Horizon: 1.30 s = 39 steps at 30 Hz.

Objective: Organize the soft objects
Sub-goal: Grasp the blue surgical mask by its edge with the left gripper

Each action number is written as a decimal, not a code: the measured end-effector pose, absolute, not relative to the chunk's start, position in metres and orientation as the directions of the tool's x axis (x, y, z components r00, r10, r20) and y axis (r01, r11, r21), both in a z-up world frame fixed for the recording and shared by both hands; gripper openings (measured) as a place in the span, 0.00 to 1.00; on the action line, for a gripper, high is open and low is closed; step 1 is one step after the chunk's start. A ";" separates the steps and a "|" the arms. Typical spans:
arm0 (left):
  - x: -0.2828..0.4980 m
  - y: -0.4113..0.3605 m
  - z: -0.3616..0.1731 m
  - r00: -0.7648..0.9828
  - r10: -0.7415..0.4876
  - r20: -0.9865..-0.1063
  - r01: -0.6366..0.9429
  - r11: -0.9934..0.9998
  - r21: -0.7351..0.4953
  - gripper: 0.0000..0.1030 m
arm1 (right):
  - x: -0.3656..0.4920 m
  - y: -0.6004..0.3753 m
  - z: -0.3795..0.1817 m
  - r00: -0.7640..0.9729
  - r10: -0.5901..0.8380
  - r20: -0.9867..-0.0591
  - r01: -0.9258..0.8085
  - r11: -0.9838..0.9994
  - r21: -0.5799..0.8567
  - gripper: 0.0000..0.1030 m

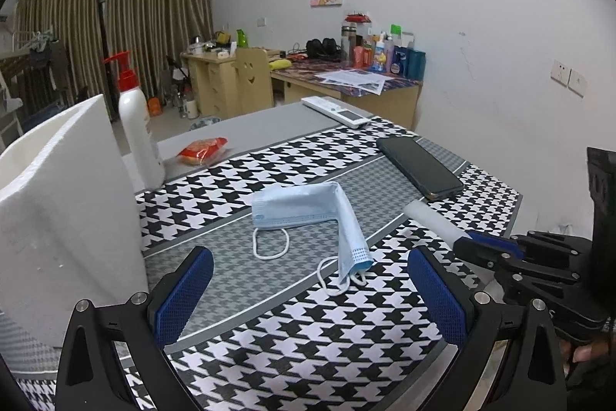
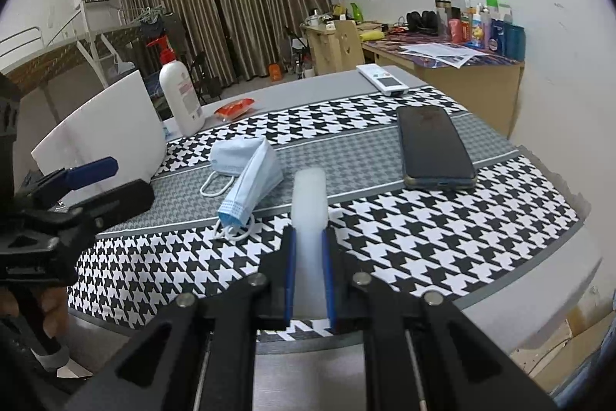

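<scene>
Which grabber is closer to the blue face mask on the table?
Left. The left gripper stands open just in front of the face mask, not touching. The right gripper is off to the mask's side, shut on a white foam stick.

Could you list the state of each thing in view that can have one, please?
Left gripper: open, empty.
Right gripper: shut on white foam strip.
Blue face mask: folded over, lying on the tablecloth.
Phone: screen dark, lying flat.
Pump bottle: upright.
White foam box: open-topped.
</scene>
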State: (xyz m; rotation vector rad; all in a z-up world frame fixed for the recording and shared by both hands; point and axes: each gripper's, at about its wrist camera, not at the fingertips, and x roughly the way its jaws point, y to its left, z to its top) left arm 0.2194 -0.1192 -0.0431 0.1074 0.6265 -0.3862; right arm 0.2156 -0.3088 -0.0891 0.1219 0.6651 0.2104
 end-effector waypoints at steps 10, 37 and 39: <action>0.237 -0.141 -0.052 0.706 -0.338 -0.622 0.409 0.912 -0.030 0.96 | 0.216 -0.325 -0.090 0.770 0.232 -0.594 -0.141 0.970 0.197 0.16; 0.285 -0.173 -0.082 0.645 -0.277 -0.712 0.363 0.931 -0.033 0.57 | 0.214 -0.341 -0.098 0.762 0.281 -0.583 -0.166 0.956 0.244 0.16; 0.287 -0.175 -0.083 0.644 -0.277 -0.714 0.364 0.931 -0.033 0.53 | 0.214 -0.342 -0.099 0.762 0.280 -0.584 -0.164 0.956 0.245 0.16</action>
